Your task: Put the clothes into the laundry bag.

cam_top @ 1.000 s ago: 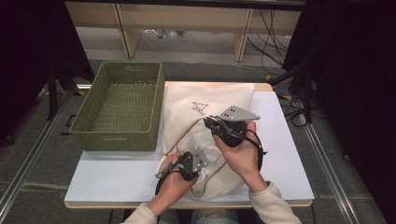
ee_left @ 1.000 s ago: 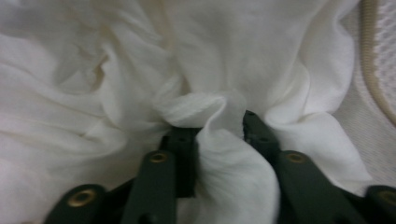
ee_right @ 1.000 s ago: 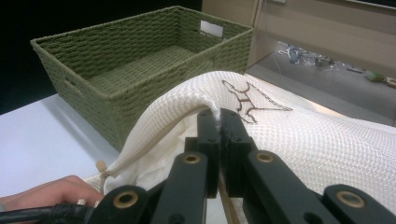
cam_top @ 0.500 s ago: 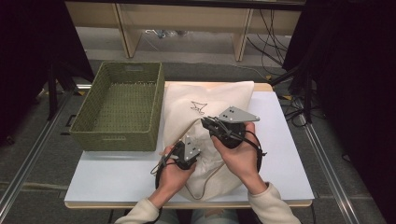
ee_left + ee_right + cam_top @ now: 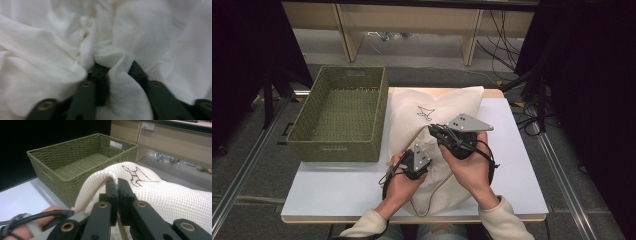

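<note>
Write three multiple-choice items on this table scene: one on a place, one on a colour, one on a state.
1. Where does the basket stand relative to the cloth bag?
A. at the bag's left
B. at the bag's right
C. on top of the bag

2. What colour is the basket?
A. red
B. green
C. blue

3. What is the right gripper doing?
A. hanging open above the basket
B. lying flat on the table
C. pinching a fold of the bag

Answers: 1 A, the high view shows it beside the bag's left edge. 2 B, its weave is olive green. 3 C, the right gripper view shows its jaws shut on raised cloth.
</note>
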A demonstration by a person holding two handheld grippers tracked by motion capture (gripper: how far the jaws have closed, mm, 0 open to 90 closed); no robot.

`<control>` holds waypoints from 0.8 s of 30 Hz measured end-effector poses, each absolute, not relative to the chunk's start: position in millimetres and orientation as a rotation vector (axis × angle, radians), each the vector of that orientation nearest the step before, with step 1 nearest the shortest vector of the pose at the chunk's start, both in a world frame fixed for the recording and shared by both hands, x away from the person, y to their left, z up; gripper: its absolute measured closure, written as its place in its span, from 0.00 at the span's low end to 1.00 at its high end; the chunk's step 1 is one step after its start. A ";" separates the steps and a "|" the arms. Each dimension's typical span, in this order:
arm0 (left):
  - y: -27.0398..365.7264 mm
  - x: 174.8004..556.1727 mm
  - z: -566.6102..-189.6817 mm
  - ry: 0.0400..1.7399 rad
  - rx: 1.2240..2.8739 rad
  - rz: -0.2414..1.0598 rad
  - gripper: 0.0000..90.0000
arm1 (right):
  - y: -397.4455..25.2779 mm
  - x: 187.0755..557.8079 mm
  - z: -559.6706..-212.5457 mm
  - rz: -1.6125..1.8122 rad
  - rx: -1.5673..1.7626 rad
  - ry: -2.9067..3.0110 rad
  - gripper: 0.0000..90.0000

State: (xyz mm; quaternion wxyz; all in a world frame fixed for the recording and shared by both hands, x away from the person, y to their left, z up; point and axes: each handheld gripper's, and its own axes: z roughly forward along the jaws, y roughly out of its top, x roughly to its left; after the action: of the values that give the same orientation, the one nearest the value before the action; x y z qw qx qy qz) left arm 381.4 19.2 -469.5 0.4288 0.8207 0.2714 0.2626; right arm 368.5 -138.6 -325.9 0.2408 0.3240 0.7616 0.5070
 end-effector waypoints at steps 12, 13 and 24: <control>50.6 336.7 -437.0 0.604 2.046 0.638 0.43 | -138.6 369.0 -326.2 1.381 0.894 2.086 0.98; 51.8 336.3 -439.7 0.615 2.082 0.611 0.39 | -138.6 368.9 -326.2 1.378 0.893 2.090 0.98; 36.8 369.3 -483.5 0.667 2.293 0.617 0.55 | -137.2 370.0 -328.8 1.369 0.899 2.106 0.98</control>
State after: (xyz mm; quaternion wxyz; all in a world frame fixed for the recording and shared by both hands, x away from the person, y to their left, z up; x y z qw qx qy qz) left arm 369.3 36.8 -483.5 0.3314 0.8771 0.2552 0.2361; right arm 370.0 -137.2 -328.8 0.2349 0.3275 0.7674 0.4987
